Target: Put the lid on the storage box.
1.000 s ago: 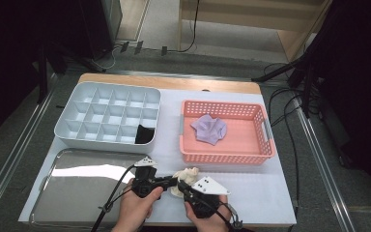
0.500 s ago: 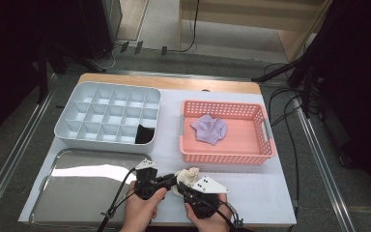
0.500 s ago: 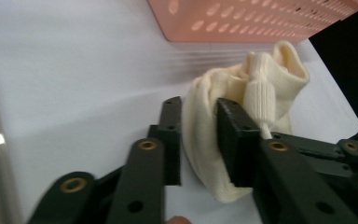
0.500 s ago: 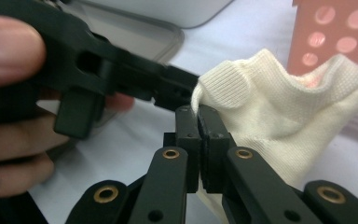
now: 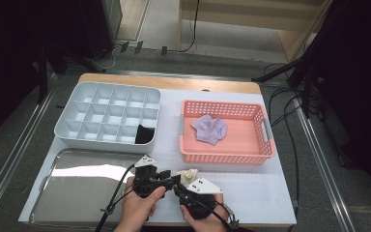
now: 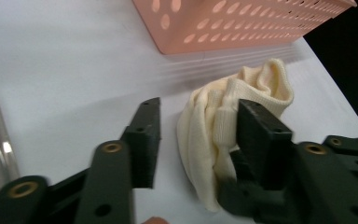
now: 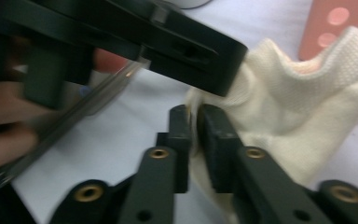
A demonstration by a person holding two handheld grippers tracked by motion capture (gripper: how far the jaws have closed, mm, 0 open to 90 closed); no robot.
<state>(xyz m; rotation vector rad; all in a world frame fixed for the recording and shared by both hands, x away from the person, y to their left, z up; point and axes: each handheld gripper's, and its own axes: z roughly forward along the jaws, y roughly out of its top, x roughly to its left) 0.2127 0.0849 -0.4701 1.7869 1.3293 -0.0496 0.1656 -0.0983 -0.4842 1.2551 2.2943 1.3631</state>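
Left gripper view shows the left gripper (image 6: 193,135), jaws just opening, standing apart around the cream sock (image 6: 223,121) on the white table (image 6: 65,70) beside the pink basket (image 6: 242,23). Right gripper (image 7: 195,140) has also just opened slightly, still pinching a fold. No writing is legible.

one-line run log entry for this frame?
left gripper: jaws just opening, cream sock between, one pad touching | right gripper: pinching sock edge, jaws just easing | pink basket: holds purple cloth

My two black grippers are working a cream ribbed-knit cloth (image 6: 228,126) on the white table (image 5: 251,188). The basket (image 5: 265,145) is salmon pink with rows of holes, with a lavender cloth (image 5: 208,129) in it. The divider tray (image 5: 77,133) is pale grey, one black bit (image 5: 145,135) inside. The flat tray (image 5: 67,193) is shiny silver.
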